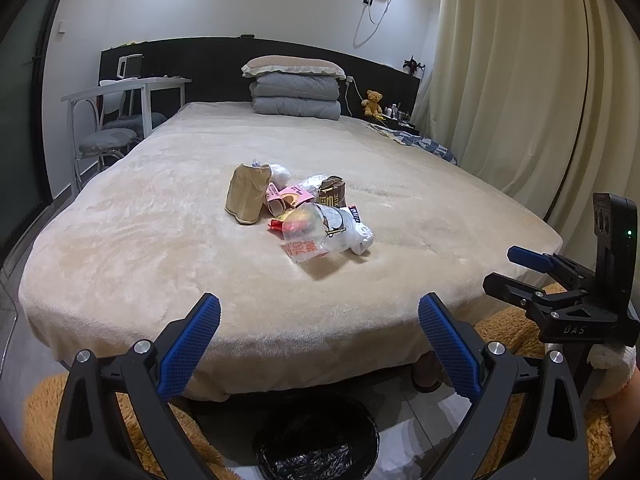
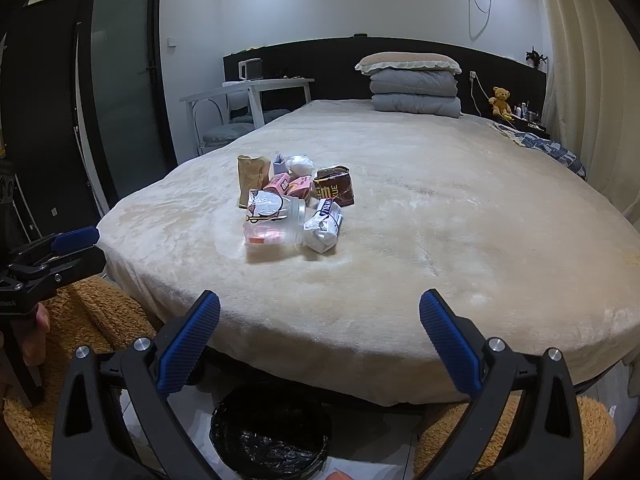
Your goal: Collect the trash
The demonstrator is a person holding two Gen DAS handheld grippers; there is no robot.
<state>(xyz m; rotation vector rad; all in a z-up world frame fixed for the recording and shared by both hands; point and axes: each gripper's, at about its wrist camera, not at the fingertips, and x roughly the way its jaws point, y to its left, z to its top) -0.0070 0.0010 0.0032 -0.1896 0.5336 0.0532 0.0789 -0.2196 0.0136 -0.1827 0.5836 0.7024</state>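
A pile of trash lies in the middle of the cream bed: a tan paper bag, pink cartons, a brown wrapper, a clear plastic bag and a white packet. A black-lined trash bin stands on the floor at the bed's foot. My left gripper is open and empty above the bed's near edge. My right gripper is open and empty beside it, also showing in the left wrist view.
A pillow on folded grey quilts lies at the headboard. A white desk with chairs stands left of the bed. Curtains hang on the right. A shaggy orange rug covers the floor.
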